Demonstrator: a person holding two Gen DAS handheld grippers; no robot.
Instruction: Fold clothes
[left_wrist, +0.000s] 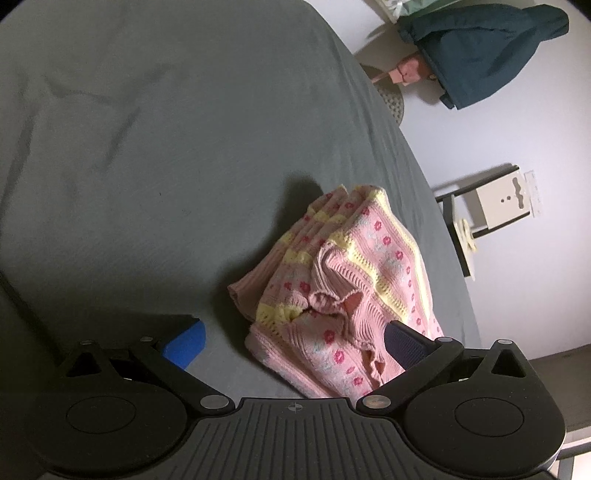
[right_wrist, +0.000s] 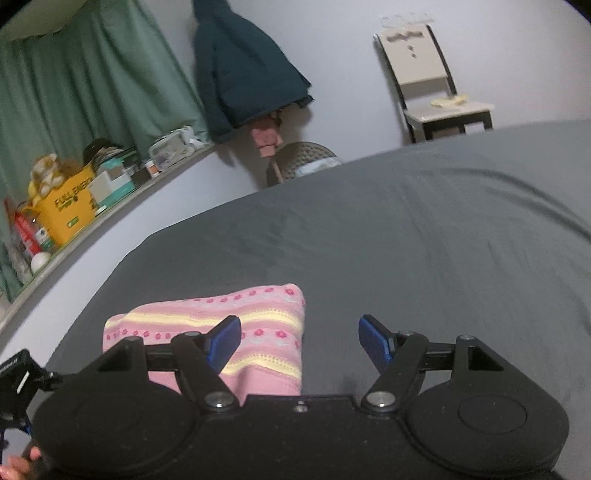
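Both tongs, left (left_wrist: 291, 332) and right (right_wrist: 299, 341), stand spread and grasp nothing; the pink knitted sweater (left_wrist: 347, 280) lies folded compactly on the grey bed (left_wrist: 184, 129).

Pink, yellow-striped floral sweater (left_wrist: 343, 280); grey sheet (left_wrist: 184, 147)

Left claw (left_wrist: 291, 341), right claw (right_wrist: 299, 345) — black ribbed bodies, silver pivot screws, blue ridged pads (right_wrist: 375, 345).
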